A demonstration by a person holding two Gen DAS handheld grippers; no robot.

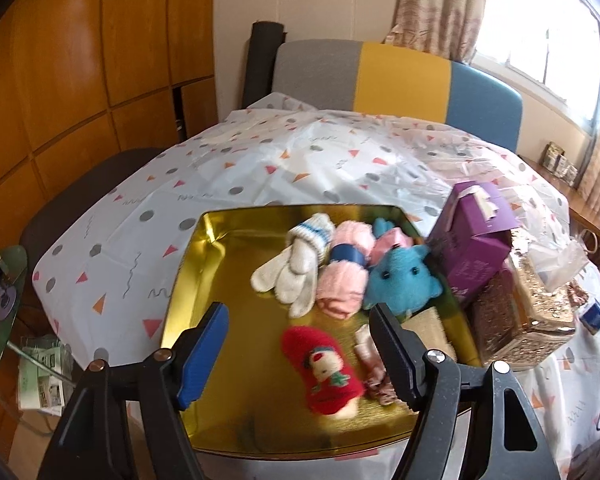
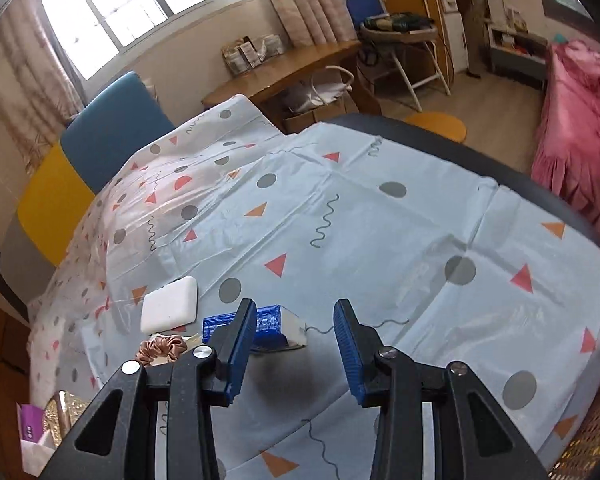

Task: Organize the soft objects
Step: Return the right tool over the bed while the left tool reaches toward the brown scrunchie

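Left wrist view. A gold tin tray is shown on a patterned tablecloth; its near edge is cut off behind the gripper frame. From left to right along its far part are seen a white knitted glove, a pink rolled sock bundle with a blue band and a blue plush toy, each touching the next. Nearer the camera a red fuzzy sock with a doll motif is seen, slightly blurred. Just right of it a pale crumpled item is largely hidden by the right finger and cannot be identified. Right of the tray, a purple carton is leaned over a glittery gold box. The left gripper is held wide apart above the tray; the red sock is framed between the fingers, but nothing is gripped, and contact with it cannot be judged.

Right wrist view. At lower left the purple carton and gold box are cropped by the frame. A pink satin scrunchie is partly hidden by the gripper arm; a white rounded pad lies just beyond it. A blue-wrapped tissue pack is partly covered by the left finger. The right gripper is held moderately apart and empty above the tablecloth.
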